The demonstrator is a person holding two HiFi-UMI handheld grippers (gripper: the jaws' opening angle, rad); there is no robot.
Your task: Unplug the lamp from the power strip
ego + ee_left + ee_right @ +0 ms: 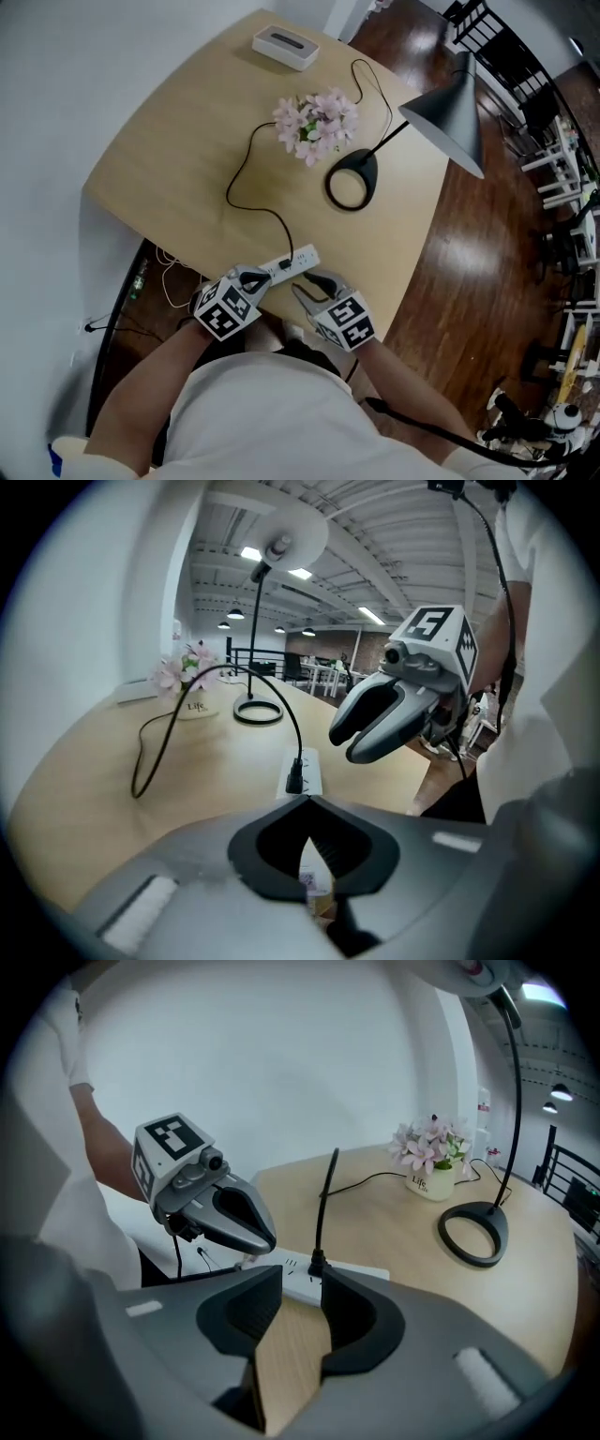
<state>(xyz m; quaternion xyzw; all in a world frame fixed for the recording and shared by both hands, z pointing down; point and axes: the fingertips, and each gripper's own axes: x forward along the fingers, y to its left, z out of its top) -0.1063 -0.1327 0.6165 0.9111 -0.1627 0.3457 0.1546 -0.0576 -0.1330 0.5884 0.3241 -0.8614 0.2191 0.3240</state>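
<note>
A white power strip (294, 262) lies near the table's front edge, and the lamp's black plug (284, 265) sits in it. The black cord (246, 164) loops back to the lamp's ring base (352, 178) under a grey shade (450, 117). My left gripper (253, 278) is shut and empty, just left of the strip's near end. In the left gripper view its closed tips (307, 801) point at the plug (295, 778). My right gripper (315, 287) is open and empty beside the strip's right side. Bare wood shows between its jaws (302, 1283), with the plug (317, 1262) just ahead.
A pot of pink flowers (315, 124) stands mid-table behind the lamp base. At the far edge rests a white box (285, 47). White cables (169, 279) hang below the table's front left edge. Dark wood floor (450, 281) and furniture lie to the right.
</note>
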